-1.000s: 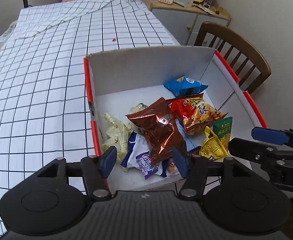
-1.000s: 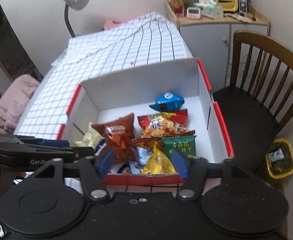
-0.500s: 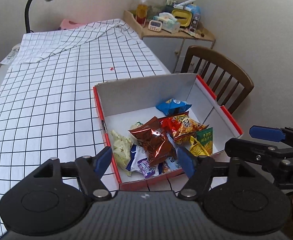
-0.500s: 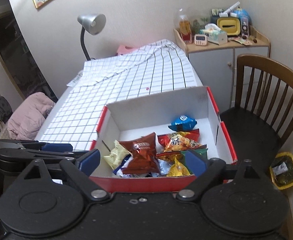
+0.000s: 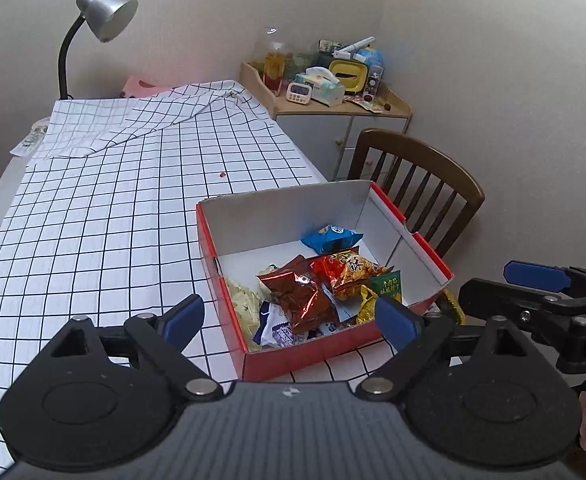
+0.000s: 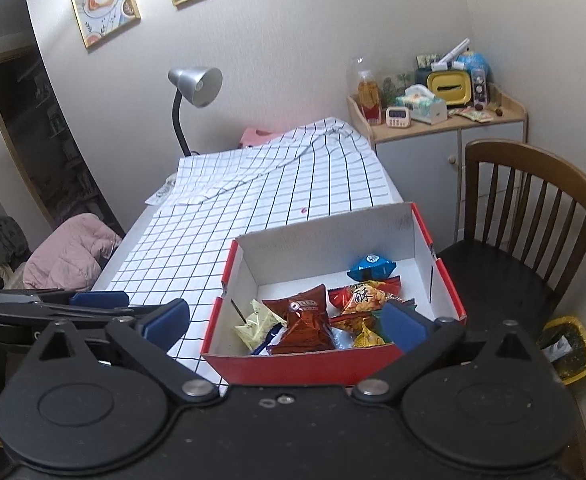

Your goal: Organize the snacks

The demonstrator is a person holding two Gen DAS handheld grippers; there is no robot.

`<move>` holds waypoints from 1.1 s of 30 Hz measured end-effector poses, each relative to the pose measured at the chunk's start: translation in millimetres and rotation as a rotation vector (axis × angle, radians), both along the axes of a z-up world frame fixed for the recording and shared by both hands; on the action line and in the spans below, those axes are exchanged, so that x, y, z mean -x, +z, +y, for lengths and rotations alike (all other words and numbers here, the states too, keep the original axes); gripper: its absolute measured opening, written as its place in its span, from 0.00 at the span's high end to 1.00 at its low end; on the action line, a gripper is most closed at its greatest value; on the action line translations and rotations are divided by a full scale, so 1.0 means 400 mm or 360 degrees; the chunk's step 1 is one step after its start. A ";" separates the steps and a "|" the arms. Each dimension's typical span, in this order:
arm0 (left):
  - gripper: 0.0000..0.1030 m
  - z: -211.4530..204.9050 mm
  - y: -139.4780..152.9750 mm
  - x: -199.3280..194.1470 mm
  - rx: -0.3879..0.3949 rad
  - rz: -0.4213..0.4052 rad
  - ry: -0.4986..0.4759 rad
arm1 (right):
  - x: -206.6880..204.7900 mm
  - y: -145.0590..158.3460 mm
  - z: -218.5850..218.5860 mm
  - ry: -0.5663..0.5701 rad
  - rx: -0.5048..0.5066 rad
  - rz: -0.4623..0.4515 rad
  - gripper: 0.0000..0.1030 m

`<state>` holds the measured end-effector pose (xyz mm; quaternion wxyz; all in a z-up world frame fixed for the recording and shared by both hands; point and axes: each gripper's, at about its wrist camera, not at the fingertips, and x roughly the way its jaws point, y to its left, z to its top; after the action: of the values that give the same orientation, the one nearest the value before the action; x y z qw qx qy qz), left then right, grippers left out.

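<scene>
Left wrist: left claw (image 5: 291,320) wide, jaws just been opening, nothing between them. Red box (image 5: 229,280) sits at the tabletop's (image 5: 93,240) near right corner, snacks piled inside: brown foil pack (image 5: 299,298), orange pack (image 5: 349,270), blue pack (image 5: 331,237).

Right wrist: right claw (image 6: 285,320) fully spread, also just been opening, empty. Same red box (image 6: 293,364) ahead, just beside the wooden chair (image 6: 533,216).
</scene>
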<state>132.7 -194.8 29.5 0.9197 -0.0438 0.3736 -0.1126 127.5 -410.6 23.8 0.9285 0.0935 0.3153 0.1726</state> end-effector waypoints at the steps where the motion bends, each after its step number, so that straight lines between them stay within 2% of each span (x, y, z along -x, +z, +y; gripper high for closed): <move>1: 0.10 0.003 0.004 0.008 0.0006 0.0001 -0.0001 | 0.009 0.003 0.001 -0.0006 -0.0004 -0.0010 0.00; 4: 0.10 0.012 0.013 0.031 0.0034 -0.0007 -0.0003 | 0.038 0.012 0.009 -0.0022 -0.0002 -0.0046 0.00; 12: 0.10 0.005 0.038 0.086 0.0015 -0.0041 0.0028 | 0.089 0.036 0.012 -0.0019 -0.0004 -0.0095 0.00; 16: 0.10 0.000 0.050 0.106 0.0008 -0.0048 0.0039 | 0.101 0.046 0.014 -0.0014 0.0007 -0.0072 0.00; 27: 0.10 -0.010 0.071 0.144 -0.0007 -0.0067 0.0084 | 0.131 0.059 0.020 -0.0005 0.0047 -0.0121 0.00; 33: 0.10 -0.009 0.079 0.148 -0.0006 -0.0065 0.0099 | 0.126 0.059 0.013 -0.0026 0.0044 -0.0086 0.00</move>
<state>73.5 -198.6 60.9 0.9302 -0.0513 0.3536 -0.0840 77.2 -405.6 47.3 0.9392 0.0786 0.2916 0.1631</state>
